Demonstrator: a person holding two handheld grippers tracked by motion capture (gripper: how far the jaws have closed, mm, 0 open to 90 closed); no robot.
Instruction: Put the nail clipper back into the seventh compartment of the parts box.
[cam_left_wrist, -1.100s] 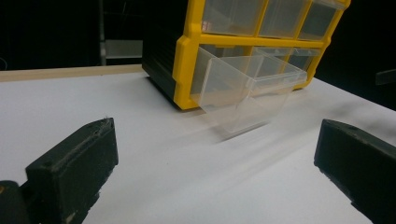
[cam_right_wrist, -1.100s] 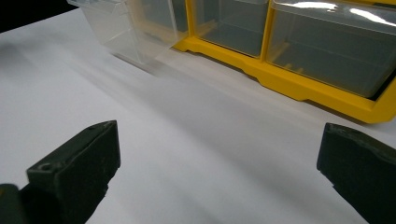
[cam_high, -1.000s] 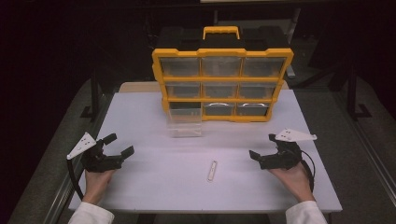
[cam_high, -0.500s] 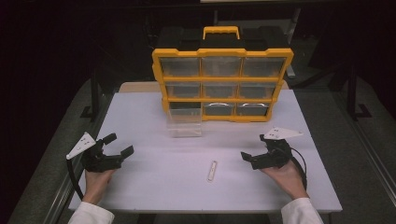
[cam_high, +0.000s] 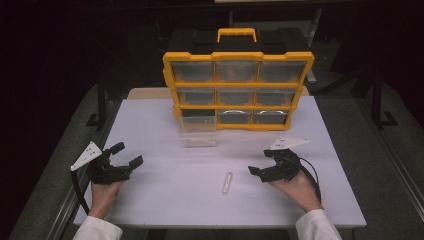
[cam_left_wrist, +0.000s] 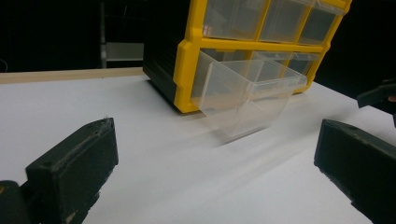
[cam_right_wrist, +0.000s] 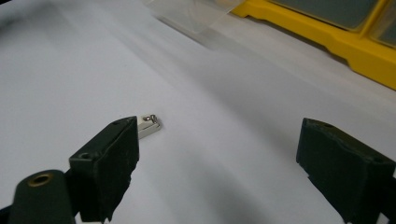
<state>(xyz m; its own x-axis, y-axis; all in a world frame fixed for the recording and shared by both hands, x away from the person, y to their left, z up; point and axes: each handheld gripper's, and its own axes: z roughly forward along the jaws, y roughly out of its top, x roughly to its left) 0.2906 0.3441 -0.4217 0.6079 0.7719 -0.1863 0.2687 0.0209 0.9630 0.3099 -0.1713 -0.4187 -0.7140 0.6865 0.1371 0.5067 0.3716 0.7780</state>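
A yellow and black organizer (cam_high: 238, 85) with clear drawers stands at the back of the white table (cam_high: 165, 200). Its lower left clear drawer (cam_high: 198, 131) (cam_left_wrist: 247, 93) is pulled out toward me. A small silver metal piece (cam_high: 227, 182) (cam_right_wrist: 148, 126) lies flat on the table, front centre. My right gripper (cam_high: 261, 162) (cam_right_wrist: 217, 172) is open, just right of that piece, with the piece partly behind its left jaw in the right gripper view. My left gripper (cam_high: 127, 155) (cam_left_wrist: 215, 177) is open and empty near the table's left edge, pointing toward the drawer.
The organizer has a yellow handle (cam_high: 236, 34) on top and its other drawers are closed. Dark floor and metal frame legs (cam_high: 101, 95) surround the table. A pale wooden strip (cam_high: 147, 93) runs along the table's back left edge.
My right gripper has moved left and slightly forward, closer to the metal piece. The left gripper has stayed put.
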